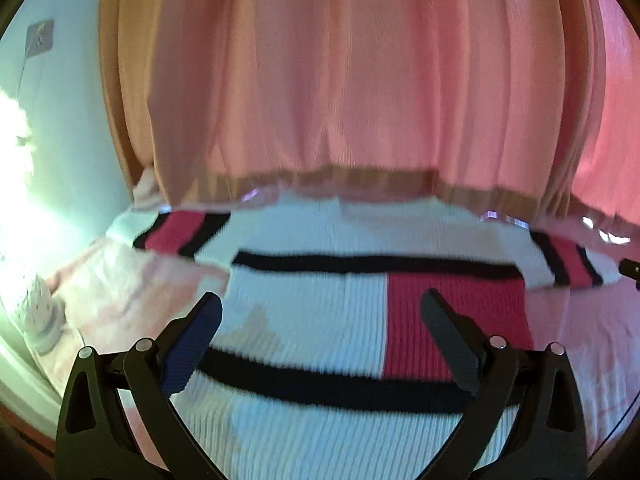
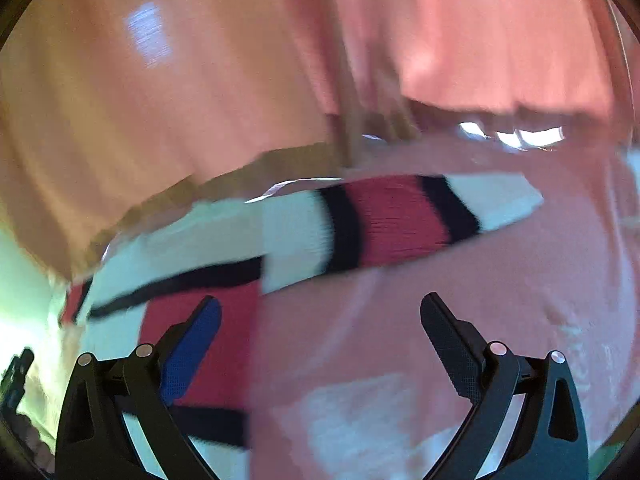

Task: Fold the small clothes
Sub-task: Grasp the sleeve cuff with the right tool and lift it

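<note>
The sweater point(image 1: 320, 304) lies spread flat on the pink bedspread point(image 1: 120, 296), white knit with black stripes and red blocks. Both sleeves extend outward to the sides. A pink curtain point(image 1: 340, 80) hangs behind the bed, its hem reaching the far edge of the sweater.

Left gripper point(image 1: 322, 336): jaws spread wide, holding nothing. It sits above the body of the sweater, between the two black stripes. Whether the fingertips touch the knit cannot be told.

Right gripper point(image 2: 320, 338): jaws spread wide, holding nothing. It sits over the side edge of the sweater; the blue-padded finger point(image 2: 192, 356) is over the red block, the other finger over the bedspread. The sleeve point(image 2: 400, 220) on this side lies beyond the fingertips, well apart from them. This view is motion-blurred.

A wall socket point(image 1: 40, 38) is mounted left of the curtain. No readable writing is visible.
</note>
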### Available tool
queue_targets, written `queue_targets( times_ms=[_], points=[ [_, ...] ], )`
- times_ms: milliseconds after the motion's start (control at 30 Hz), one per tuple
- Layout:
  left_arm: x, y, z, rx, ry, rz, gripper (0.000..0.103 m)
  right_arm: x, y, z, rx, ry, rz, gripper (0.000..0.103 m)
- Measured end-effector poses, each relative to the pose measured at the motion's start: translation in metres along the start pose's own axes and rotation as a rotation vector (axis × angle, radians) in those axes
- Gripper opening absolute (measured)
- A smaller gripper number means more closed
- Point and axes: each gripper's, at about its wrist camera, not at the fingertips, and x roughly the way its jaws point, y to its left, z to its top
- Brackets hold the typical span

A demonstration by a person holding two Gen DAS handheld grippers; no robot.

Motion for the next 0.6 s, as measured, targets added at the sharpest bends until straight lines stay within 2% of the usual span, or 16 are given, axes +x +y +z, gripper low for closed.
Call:
queue_targets(
  times_ms=[100, 200, 233, 300, 400, 467, 500, 533, 567, 600],
  points=[
    [0.015, -0.008, 0.007, -0.002, -0.003, 0.010, 0.097, 0.030, -0.072, 0.022, 0.110, -0.025, -0.044, 0.097],
    [0.034, -0.019, 0.004, -0.001, 0.009, 0.036, 0.097, 0.060, -0.122, 0.028, 0.189, -0.013, -0.064, 0.096],
    [0.043, -0.024, 0.002, 0.001, 0.026, 0.039, 0.097, 0.072, -0.142, 0.028, 0.230, -0.014, -0.057, 0.092],
    [0.052, -0.030, 0.001, 0.008, 0.042, 0.041, 0.097, 0.090, -0.165, 0.030, 0.285, -0.011, -0.050, 0.088],
    [0.065, -0.039, -0.002, 0.031, 0.047, 0.068, 0.097, 0.123, -0.192, 0.037, 0.363, 0.007, -0.022, 0.077],
    [0.076, -0.043, -0.003, 0.029, 0.075, 0.071, 0.097, 0.132, -0.200, 0.044, 0.368, -0.030, -0.009, 0.072],
    [0.083, -0.045, -0.003, 0.024, 0.096, 0.065, 0.097, 0.135, -0.202, 0.049, 0.368, -0.042, -0.007, 0.065],
    [0.088, -0.047, -0.004, 0.022, 0.110, 0.062, 0.097, 0.140, -0.205, 0.054, 0.376, -0.044, -0.002, 0.046],
    [0.092, -0.049, -0.004, 0.023, 0.120, 0.062, 0.097, 0.143, -0.207, 0.057, 0.386, -0.044, 0.002, 0.037],
    [0.096, -0.051, -0.005, 0.028, 0.125, 0.064, 0.097, 0.146, -0.211, 0.057, 0.396, -0.036, 0.015, 0.011]
  ],
)
